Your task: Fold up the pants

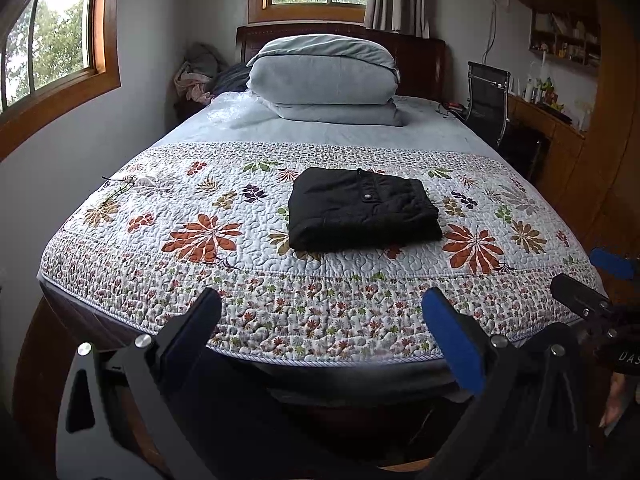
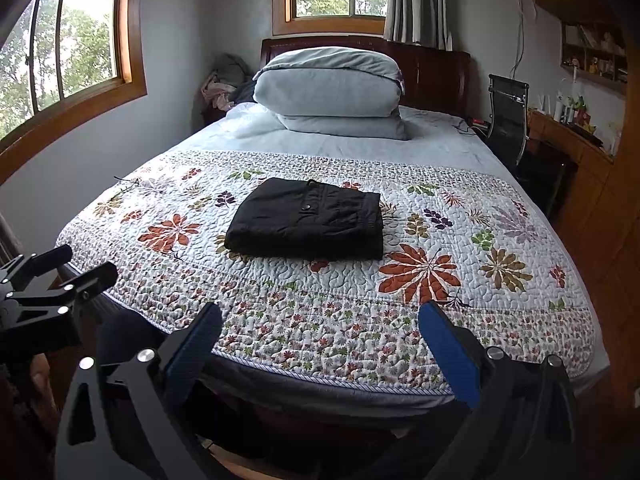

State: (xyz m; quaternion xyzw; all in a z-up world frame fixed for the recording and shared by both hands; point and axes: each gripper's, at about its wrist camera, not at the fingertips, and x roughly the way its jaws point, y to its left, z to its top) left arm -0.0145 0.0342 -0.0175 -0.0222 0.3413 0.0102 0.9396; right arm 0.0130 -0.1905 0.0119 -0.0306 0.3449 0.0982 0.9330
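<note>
Black pants (image 1: 362, 210) lie folded into a compact rectangle on the floral quilt (image 1: 200, 184), with a button showing on top. They also show in the right wrist view (image 2: 308, 226). My left gripper (image 1: 322, 308) is open and empty, held back at the foot of the bed, well short of the pants. My right gripper (image 2: 320, 320) is open and empty too, at the bed's foot edge. The right gripper shows at the right edge of the left wrist view (image 1: 592, 280), and the left gripper at the left edge of the right wrist view (image 2: 76, 266).
A folded grey duvet (image 1: 324, 84) is stacked at the headboard. A black chair (image 1: 486, 104) and a wooden desk (image 1: 552, 128) stand to the right of the bed. Windows are on the left and back walls. A clothes pile (image 1: 196, 76) sits in the far left corner.
</note>
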